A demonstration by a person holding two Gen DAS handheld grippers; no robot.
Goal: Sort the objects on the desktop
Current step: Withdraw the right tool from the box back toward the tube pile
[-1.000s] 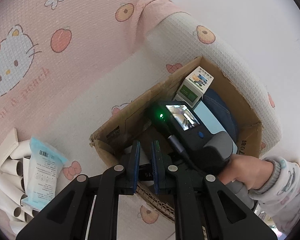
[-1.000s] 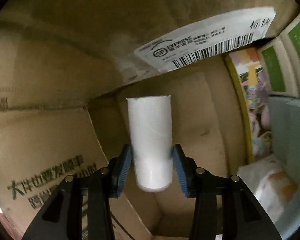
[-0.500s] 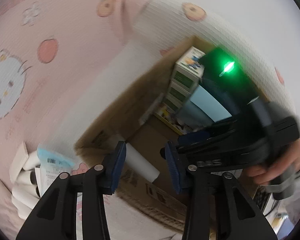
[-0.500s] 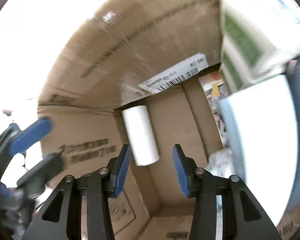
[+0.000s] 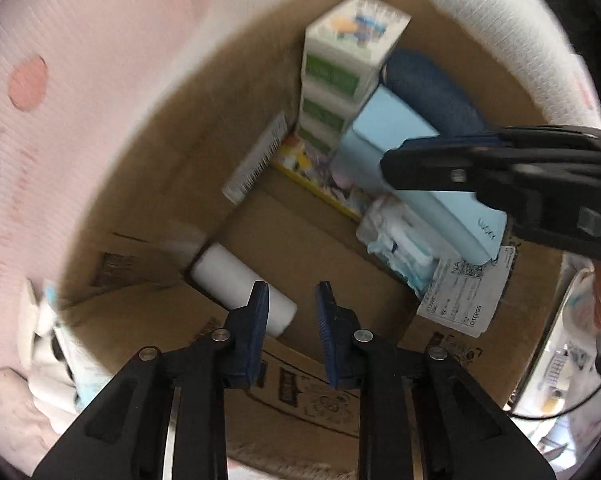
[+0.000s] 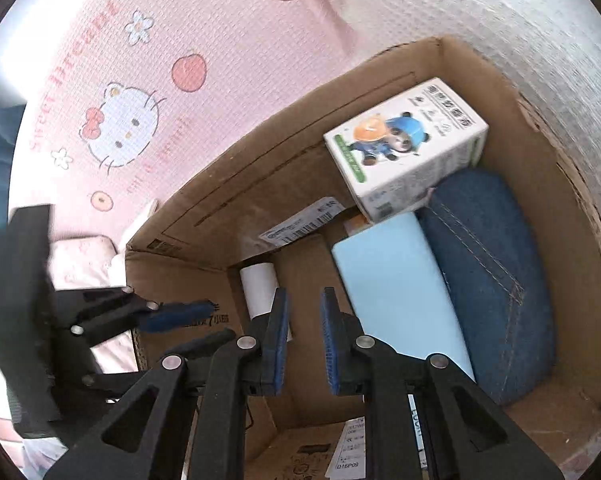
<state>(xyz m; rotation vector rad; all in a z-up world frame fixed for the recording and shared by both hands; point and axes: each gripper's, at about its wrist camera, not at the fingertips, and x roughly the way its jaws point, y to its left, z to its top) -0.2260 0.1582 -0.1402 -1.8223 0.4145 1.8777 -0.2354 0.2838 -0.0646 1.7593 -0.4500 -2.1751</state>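
Pink cartoon-print bedding [image 6: 148, 80] surrounded the cardboard box [image 6: 260, 184]. On its floor, against the left wall, lay the white paper roll [image 5: 240, 284], partly hidden behind the open, empty left gripper [image 5: 290, 312]. Stacked cartons [image 6: 404, 144], a blue box [image 6: 392, 280] and a denim pouch [image 6: 492, 264] filled the far-right corner. The right gripper [image 6: 303, 320] hovered above, open and empty.

Pink cartoon-cat patterned cloth [image 6: 148, 92], white textured cloth [image 6: 520, 20] beside it
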